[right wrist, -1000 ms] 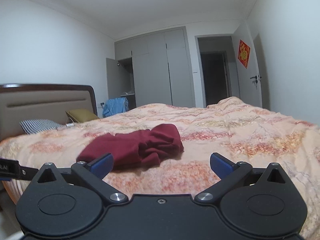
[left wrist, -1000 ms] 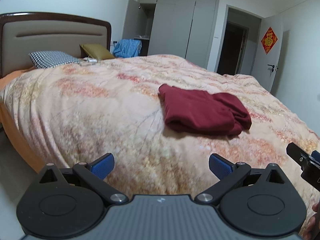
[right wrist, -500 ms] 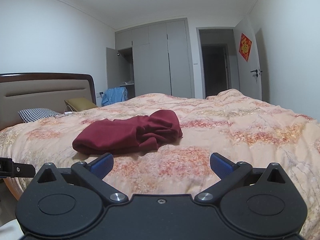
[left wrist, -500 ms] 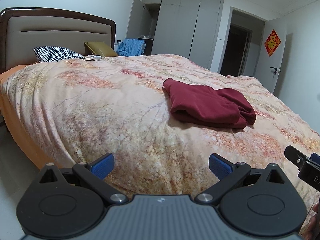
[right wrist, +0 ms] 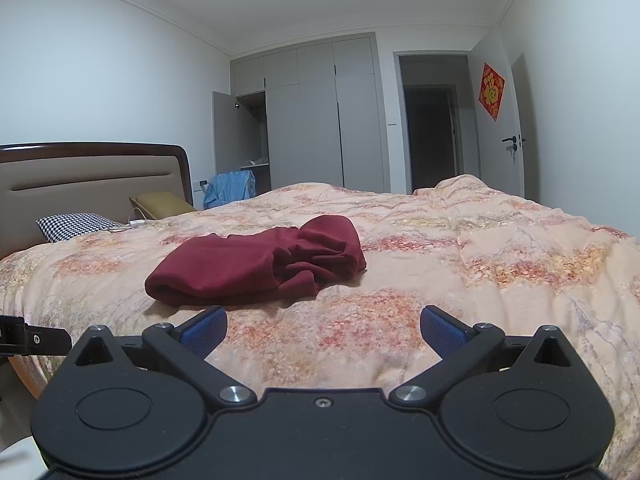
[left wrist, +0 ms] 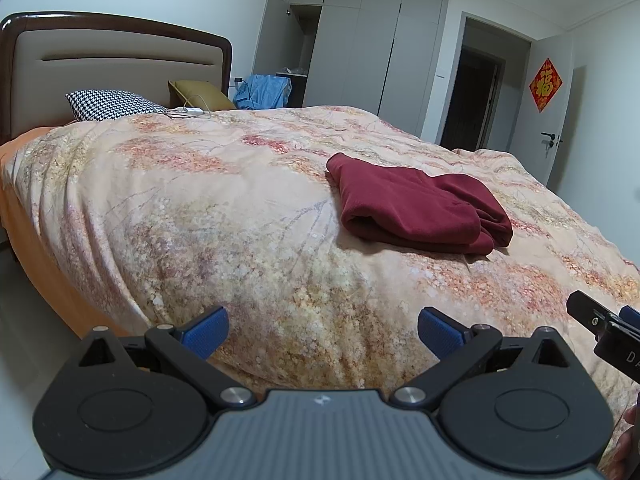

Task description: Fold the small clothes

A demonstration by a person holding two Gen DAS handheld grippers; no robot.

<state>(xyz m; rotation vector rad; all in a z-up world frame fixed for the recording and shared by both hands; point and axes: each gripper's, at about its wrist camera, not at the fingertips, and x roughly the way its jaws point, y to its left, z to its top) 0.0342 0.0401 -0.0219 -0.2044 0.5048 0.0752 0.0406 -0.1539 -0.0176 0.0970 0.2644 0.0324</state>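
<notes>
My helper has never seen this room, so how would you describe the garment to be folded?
Start at the big bed under the floral peach quilt. Near the quilt's middle lies a dark red knit garment, loosely bundled. It is the only solid dark red item there; the houndstooth pillow and olive cushion sit by the headboard.

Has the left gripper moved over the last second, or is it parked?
Yes. The left gripper has dropped lower and closer: the headboard now stands taller and the red garment sits higher and larger.

Open quilt [left wrist: 224,216] lies between both tongs and the folded maroon garment [right wrist: 256,268]; nothing stands on it there. Pillows [left wrist: 108,105] sit well apart by the headboard [left wrist: 112,68].
</notes>
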